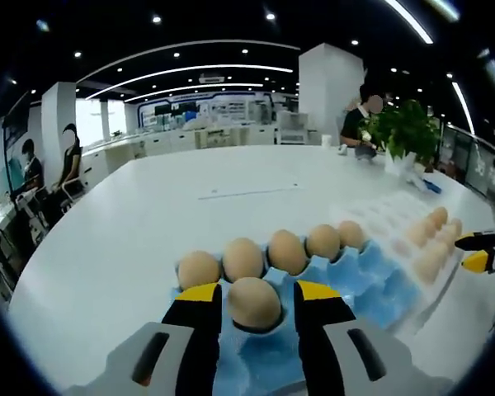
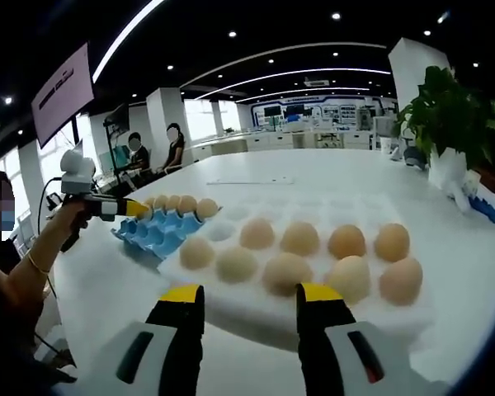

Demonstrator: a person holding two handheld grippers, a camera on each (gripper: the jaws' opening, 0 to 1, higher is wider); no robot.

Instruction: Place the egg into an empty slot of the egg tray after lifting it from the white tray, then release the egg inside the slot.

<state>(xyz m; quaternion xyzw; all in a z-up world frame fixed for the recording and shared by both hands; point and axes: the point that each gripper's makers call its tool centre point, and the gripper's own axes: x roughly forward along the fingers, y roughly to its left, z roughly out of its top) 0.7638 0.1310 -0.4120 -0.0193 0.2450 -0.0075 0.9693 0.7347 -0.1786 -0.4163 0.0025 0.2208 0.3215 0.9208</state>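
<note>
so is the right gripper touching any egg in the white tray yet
Apart. The right gripper view shows the right gripper open, its yellow tips short of the eggs in the white tray.

On the table (image 2: 330,169), the egg tray (image 2: 161,231) sits just beside the white tray (image 2: 256,309), to its left in the right gripper view. A potted plant (image 2: 445,115) stands behind the white tray.

Nothing here can be read: the hanging sign (image 2: 62,92) carries print too small and blurred to make out, and the far wall's lettering (image 1: 210,79) is a smear.
</note>
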